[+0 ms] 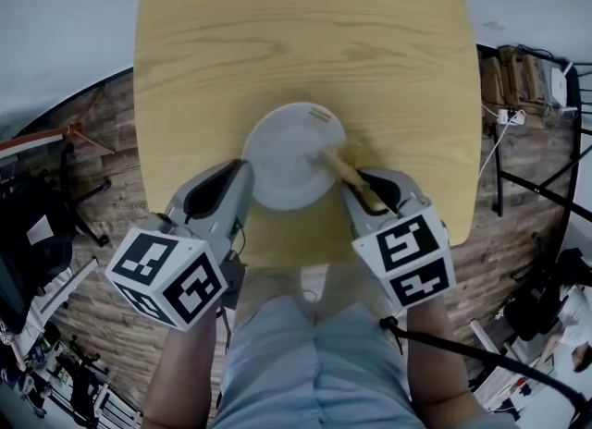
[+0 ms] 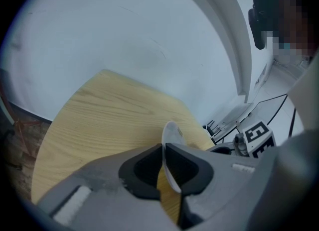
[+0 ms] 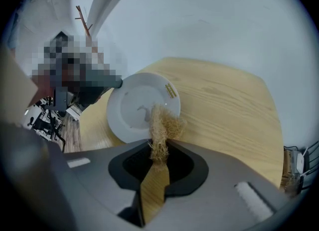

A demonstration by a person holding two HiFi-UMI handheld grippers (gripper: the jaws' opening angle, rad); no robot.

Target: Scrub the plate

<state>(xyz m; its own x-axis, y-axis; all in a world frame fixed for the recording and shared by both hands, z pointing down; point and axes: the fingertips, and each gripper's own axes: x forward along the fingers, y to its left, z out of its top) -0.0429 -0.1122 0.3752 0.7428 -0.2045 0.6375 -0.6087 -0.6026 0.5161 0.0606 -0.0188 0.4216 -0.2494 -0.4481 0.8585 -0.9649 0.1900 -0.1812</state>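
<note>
Head view: the white plate (image 1: 291, 154) lies toward the near edge of the desk (image 1: 231, 48), its left rim pinched by the left gripper (image 1: 242, 182). The right gripper (image 1: 359, 185) clamps a fibrous scrubber (image 1: 340, 161) at the plate's right side. The plate looks stiff, glazed, probably slippery and breakable, so the rim is the sensible hold.
</note>
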